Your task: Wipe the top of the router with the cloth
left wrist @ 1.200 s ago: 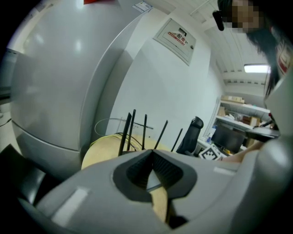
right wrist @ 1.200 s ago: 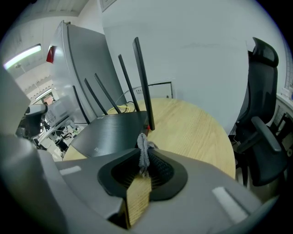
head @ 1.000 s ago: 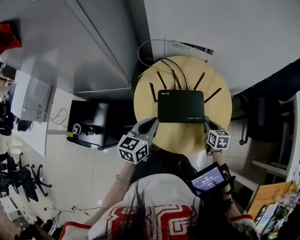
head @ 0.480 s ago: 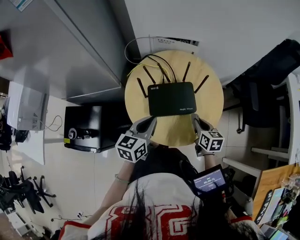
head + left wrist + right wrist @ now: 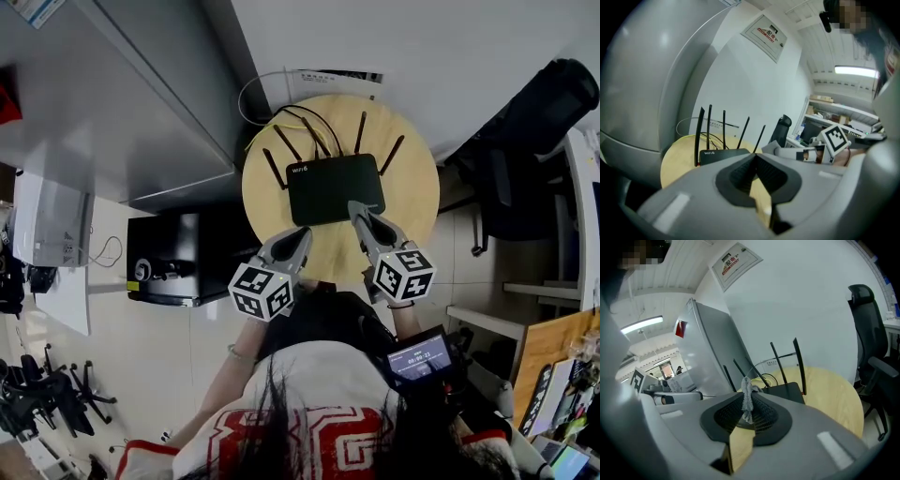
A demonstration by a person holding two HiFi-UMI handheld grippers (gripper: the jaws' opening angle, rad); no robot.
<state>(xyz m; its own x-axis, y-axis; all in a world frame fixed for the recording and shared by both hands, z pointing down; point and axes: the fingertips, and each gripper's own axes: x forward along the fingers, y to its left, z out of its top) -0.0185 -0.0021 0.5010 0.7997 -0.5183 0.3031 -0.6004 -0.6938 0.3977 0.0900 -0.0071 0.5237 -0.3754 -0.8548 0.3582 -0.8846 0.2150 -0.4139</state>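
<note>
The router [image 5: 335,187] is black with white lettering, on a pale yellow wood worktop [image 5: 417,202]. The cloth [image 5: 746,399] is grey. The left gripper [image 5: 302,236] and right gripper [image 5: 358,210] are grey, with black-and-white square-patterned cubes.

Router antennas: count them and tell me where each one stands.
5 antennas along the router's back edge, seen in the left gripper view: two at the left end, one in the middle, two rightward. None looks hidden.
</note>
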